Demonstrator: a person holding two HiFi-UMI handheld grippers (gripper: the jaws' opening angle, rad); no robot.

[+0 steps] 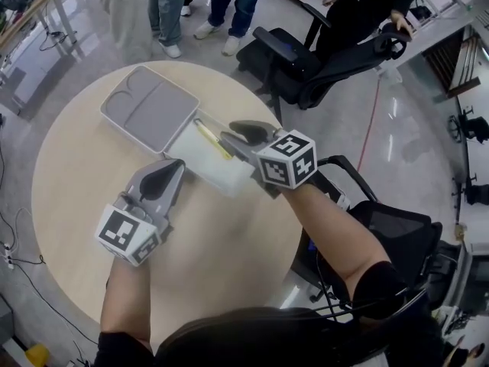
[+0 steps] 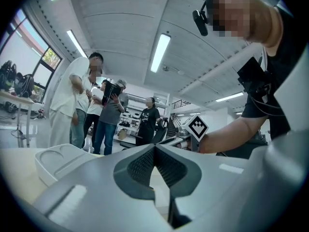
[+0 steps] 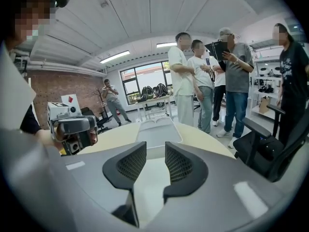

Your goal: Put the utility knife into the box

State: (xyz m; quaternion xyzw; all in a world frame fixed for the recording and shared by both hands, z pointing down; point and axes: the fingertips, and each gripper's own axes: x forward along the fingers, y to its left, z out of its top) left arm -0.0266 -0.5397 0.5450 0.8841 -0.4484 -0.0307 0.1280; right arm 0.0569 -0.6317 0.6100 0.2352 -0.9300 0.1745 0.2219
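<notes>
Seen from above, a round pale worktop (image 1: 76, 174) carries a white open box (image 1: 200, 157) near its middle. A grey lid (image 1: 149, 107) with two round hollows lies just beside it, on the far left. A slim yellow knife (image 1: 212, 138) lies inside the box, along its far right wall, so the task looks done or nearly so.

The right gripper (image 3: 155, 146) hangs over the box's right edge, just by the knife's near end. Its fingers (image 3: 130, 164) stand apart with nothing between them; only the box and the lid show through the gap. The left gripper (image 2: 155, 146) hovers over bare worktop beside the box's near left corner. Its fingers are together at the tips and hold nothing.

Several people (image 3: 203, 81) stand beyond the worktop, and a black chair (image 1: 321, 67) sits to the far right.

The knife is probably light and stiff, with a smooth body that could slide under a loose grip. If it must be moved again, the best hold would be across the narrow middle of its handle, away from the blade end.
</notes>
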